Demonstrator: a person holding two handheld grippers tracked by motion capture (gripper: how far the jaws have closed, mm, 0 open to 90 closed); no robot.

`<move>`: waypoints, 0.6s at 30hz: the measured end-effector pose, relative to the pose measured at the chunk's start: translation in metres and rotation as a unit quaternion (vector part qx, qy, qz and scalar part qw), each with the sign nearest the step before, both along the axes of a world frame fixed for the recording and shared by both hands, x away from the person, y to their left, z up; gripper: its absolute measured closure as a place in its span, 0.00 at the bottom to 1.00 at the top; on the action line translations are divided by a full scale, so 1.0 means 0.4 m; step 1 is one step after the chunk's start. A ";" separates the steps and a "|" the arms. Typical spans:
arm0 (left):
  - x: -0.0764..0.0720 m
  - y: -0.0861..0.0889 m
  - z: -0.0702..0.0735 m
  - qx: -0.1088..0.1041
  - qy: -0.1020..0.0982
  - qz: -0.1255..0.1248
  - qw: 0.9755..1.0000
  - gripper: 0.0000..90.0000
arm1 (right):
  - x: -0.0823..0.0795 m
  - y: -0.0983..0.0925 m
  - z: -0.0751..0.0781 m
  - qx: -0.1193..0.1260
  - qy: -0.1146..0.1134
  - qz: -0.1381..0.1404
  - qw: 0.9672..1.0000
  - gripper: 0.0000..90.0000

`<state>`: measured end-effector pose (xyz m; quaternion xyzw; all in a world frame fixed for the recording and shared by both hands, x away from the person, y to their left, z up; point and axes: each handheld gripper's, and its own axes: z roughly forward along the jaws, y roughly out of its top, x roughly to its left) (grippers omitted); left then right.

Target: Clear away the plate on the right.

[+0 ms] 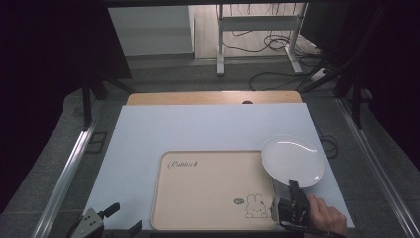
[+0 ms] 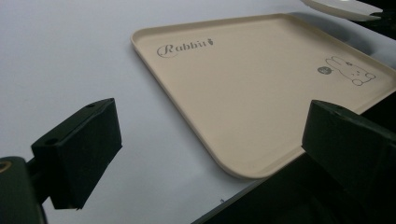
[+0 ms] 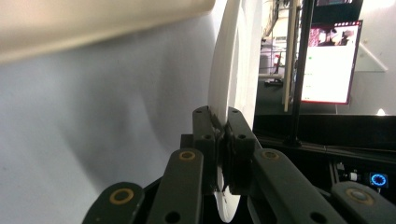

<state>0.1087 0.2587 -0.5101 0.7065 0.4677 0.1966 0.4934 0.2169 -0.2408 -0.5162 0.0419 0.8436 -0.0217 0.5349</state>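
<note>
Plate (image 1: 292, 159), white and round, is pinched at its near rim by the right tongs (image 1: 295, 191), hanging partly over the far right corner of the beige tray (image 1: 208, 198). In the right gripper view the plate (image 3: 229, 84) appears edge-on, its lower rim hidden between the shut jaws. Nothing lies in the tray. Left tongs (image 1: 116, 218), cut off at the frame's bottom, stand open near the surface (image 1: 198, 129) edge.

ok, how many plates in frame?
1. The white plate is at the right, clamped by its near rim in the right claw, overlapping the far right corner of the beige tray. No others are visible.
</note>
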 end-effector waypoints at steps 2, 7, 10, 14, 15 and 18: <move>0.000 0.000 0.000 -0.001 0.000 0.000 1.000 0.05 | -0.005 0.008 0.003 -0.003 -0.002 0.002 1.000 0.95; 0.000 -0.001 0.000 -0.001 0.000 0.001 1.000 0.05 | -0.013 0.029 0.008 0.002 -0.002 0.018 1.000 0.94; 0.000 -0.001 0.000 -0.001 0.000 0.001 1.000 0.05 | -0.019 0.046 0.011 0.003 -0.002 0.029 1.000 0.94; 0.000 0.000 0.000 -0.001 0.000 0.001 1.000 0.05 | -0.027 0.062 0.013 0.003 -0.005 0.035 0.999 0.94; 0.000 0.000 0.000 -0.001 0.000 0.001 1.000 0.05 | -0.027 0.062 0.013 0.003 -0.005 0.035 0.999 0.94; 0.000 0.000 0.000 -0.001 0.001 0.001 1.000 0.05 | -0.028 0.074 0.010 0.012 -0.010 0.053 0.998 0.94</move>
